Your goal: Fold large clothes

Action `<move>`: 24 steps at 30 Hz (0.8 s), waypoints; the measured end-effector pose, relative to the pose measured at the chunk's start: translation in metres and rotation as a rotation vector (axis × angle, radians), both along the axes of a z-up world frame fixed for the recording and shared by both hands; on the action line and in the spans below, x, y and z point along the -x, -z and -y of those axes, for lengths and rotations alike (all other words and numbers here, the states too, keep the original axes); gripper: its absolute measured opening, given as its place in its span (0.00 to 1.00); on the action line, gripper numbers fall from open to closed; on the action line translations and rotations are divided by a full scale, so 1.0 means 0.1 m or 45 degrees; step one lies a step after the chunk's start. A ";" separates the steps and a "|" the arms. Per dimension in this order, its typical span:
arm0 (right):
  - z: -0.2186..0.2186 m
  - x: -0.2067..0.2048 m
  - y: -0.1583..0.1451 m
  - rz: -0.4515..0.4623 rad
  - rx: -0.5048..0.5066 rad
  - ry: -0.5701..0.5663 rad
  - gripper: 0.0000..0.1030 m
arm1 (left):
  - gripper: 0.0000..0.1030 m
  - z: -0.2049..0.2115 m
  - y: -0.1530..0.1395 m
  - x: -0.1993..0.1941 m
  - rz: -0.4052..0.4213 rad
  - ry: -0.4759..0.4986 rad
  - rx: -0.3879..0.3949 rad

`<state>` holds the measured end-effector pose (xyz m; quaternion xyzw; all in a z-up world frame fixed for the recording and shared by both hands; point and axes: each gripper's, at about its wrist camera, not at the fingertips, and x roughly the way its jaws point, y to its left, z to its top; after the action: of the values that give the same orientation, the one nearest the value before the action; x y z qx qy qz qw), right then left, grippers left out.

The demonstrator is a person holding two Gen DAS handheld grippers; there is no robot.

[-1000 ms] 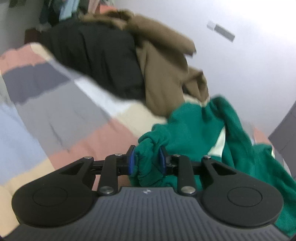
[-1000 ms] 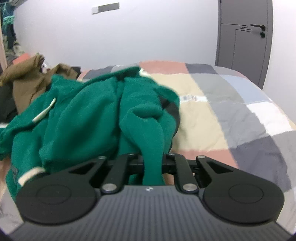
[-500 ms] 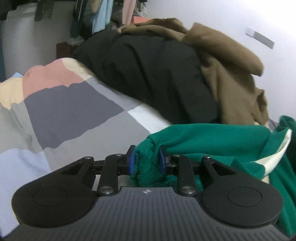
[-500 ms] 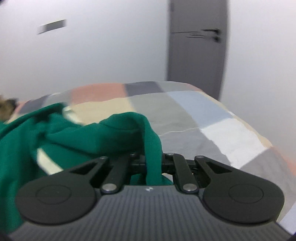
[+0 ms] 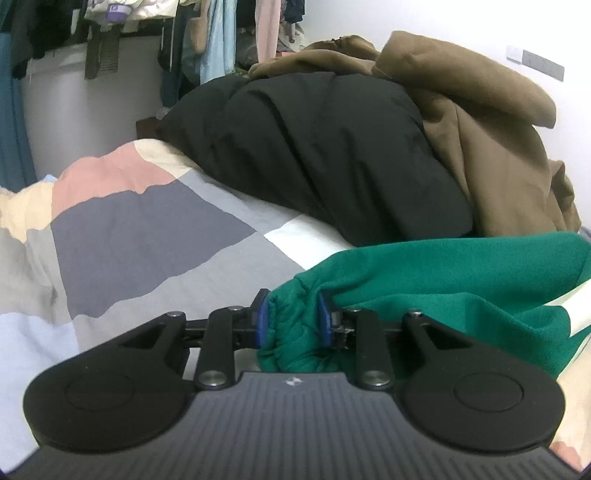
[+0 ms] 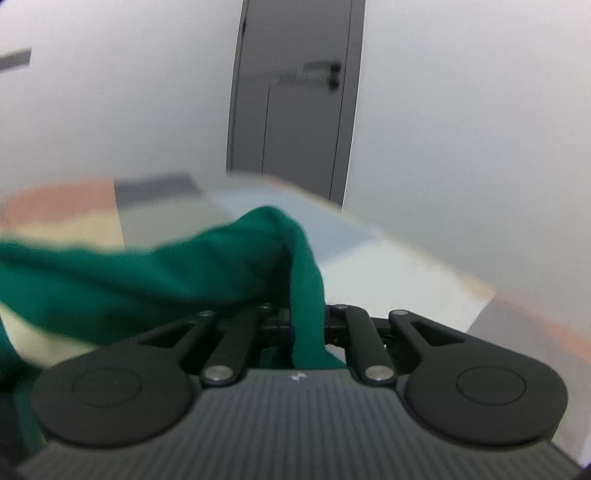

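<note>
Green garment [image 5: 443, 269] showing cream stripe [image 5: 576, 306] at right. Bedspread [image 5: 147, 236] showing patchwork blocks – pink, cream, dark grey, light grey, pale blue, white. Black jacket [image 5: 332, 147] lying at far edge, brown coat [image 5: 491, 140] beside it. Gripper pads [image 5: 261, 325] showing blue – door [image 6: 295, 92] showing grey.

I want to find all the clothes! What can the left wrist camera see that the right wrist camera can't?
Only the left wrist view shows the black coat, the brown coat heaped beside it, and the hanging clothes at the back.

Only the right wrist view shows the grey door, and it is blurry.

Both show the green sweatshirt and the patchwork bedcover. The left gripper is clamped on a bunched green end, and the right gripper pinches another green fold.
</note>
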<state>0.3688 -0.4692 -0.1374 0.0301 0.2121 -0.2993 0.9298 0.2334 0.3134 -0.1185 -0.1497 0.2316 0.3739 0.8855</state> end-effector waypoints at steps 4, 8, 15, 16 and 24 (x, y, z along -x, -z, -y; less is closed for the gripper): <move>-0.06 0.03 0.07 -0.043 -0.020 -0.040 0.13 | 0.34 -0.02 -0.03 0.03 0.012 -0.003 0.036; 0.00 0.20 -0.04 -0.012 -0.158 -0.029 0.20 | 0.53 0.04 -0.11 0.10 -0.003 0.013 0.079; -0.18 0.61 -0.27 -0.012 -0.259 -0.163 0.48 | 0.62 0.35 -0.37 0.45 0.049 0.115 0.210; -0.20 0.66 -0.31 -0.016 -0.269 -0.182 0.48 | 0.62 0.41 -0.42 0.52 0.068 0.132 0.235; -0.58 1.25 -0.69 -0.025 -0.439 -0.382 0.49 | 0.62 1.05 -0.71 0.93 0.244 0.378 0.405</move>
<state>0.2441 -0.4112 -0.0688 0.1536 0.2713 -0.1172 0.9429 0.1403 0.2080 -0.0478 -0.2863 0.2218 0.1825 0.9141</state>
